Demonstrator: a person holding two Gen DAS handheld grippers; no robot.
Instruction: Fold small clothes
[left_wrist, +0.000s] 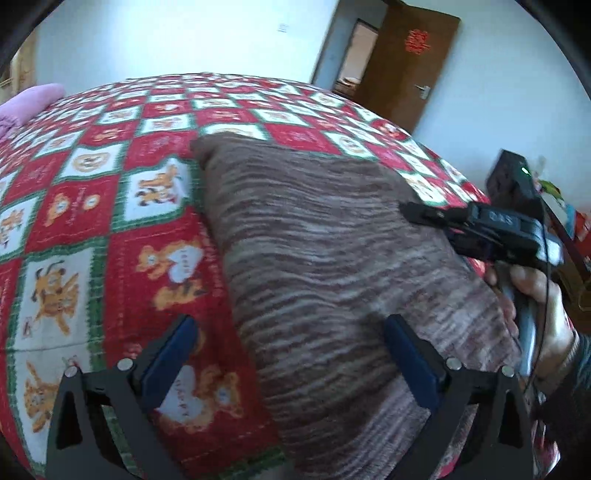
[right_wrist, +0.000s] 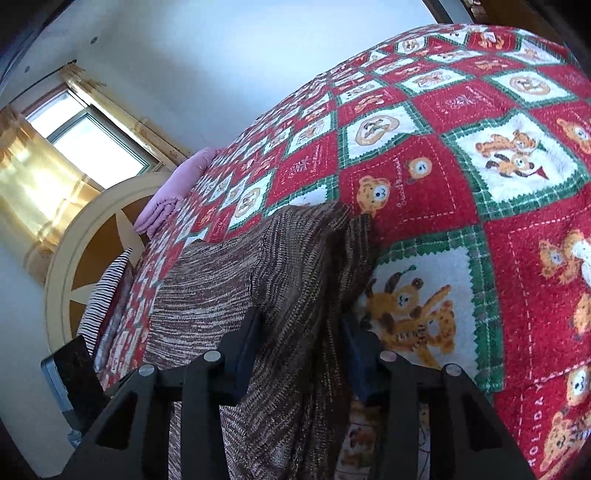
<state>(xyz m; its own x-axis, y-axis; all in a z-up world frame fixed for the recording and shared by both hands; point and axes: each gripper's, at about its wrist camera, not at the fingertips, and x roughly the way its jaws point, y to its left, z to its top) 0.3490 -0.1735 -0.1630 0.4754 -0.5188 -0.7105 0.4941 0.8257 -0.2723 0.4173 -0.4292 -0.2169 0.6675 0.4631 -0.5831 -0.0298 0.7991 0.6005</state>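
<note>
We see the brown striped knit garment (left_wrist: 332, 258) lying on the bed's red patchwork blanket (left_wrist: 92, 206). The right claw (right_wrist: 301, 354) grips a bunched fold; the left claw (left_wrist: 291, 354) stands wide open, empty, over it.

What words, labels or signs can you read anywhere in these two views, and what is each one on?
"HOLIDAY": stitched on a red square of the quilt, right wrist view.
"Sweetheart", roughly: curved script on the quilt beside a bear; faint, not certain.
Red paper sign on the brown door: a decorative character, too blurred to read.
White letters on the right gripper body: too blurred to read.
Other stitched script on quilt squares: too small or blurred to read.
</note>
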